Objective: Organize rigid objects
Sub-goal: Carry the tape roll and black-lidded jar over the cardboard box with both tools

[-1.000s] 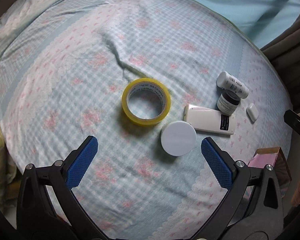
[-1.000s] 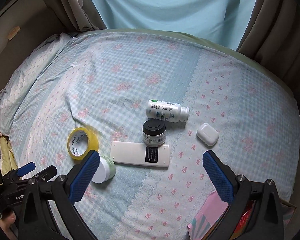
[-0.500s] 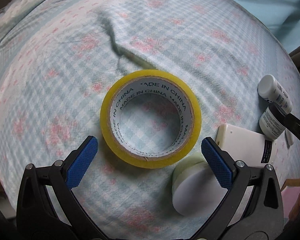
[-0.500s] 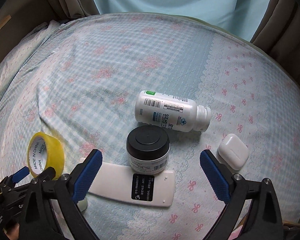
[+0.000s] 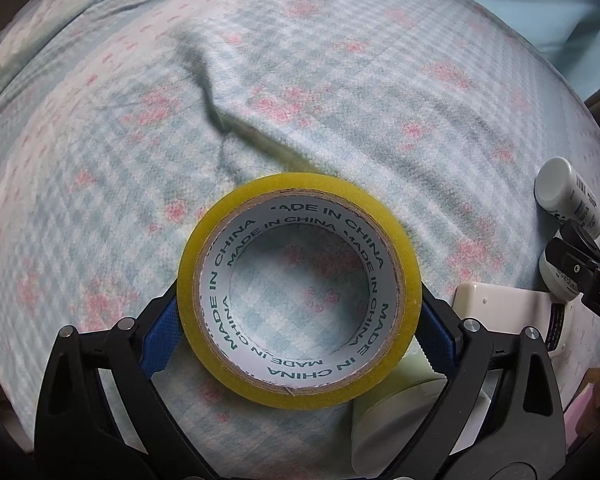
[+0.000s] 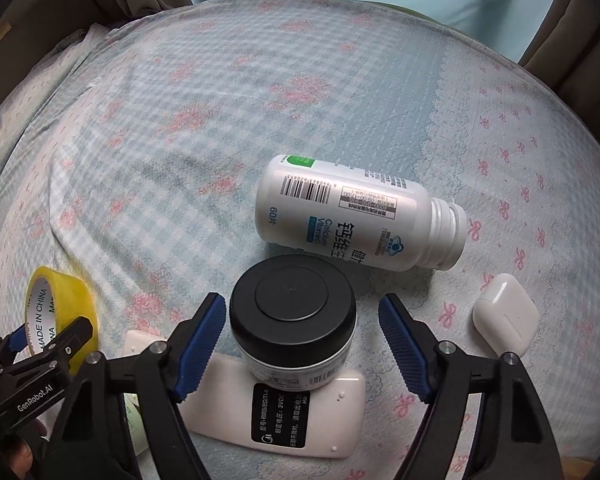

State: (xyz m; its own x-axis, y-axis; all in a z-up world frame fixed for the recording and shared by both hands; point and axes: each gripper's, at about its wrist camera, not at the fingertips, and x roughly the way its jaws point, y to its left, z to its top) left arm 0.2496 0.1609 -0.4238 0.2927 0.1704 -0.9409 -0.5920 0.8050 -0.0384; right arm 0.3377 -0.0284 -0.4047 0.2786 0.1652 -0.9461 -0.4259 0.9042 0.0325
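Note:
A yellow tape roll lies flat on the checked bedsheet. My left gripper has its blue pads against both sides of the roll. In the right wrist view the roll sits at the far left with the left gripper around it. My right gripper is open and straddles a black-lidded jar; the left pad is close to the jar, the right pad stands apart. The jar stands at the back edge of a white remote. A white capless pill bottle lies on its side behind the jar.
A white earbud case lies right of the jar. A pale green round tub sits under my left gripper's right finger, next to the remote. The sheet has a raised wrinkle behind the tape. Curtains hang behind the bed.
Both grippers have moved forward and down. The left has closed its pads onto the tape roll. The right has narrowed around the black-lidded jar.

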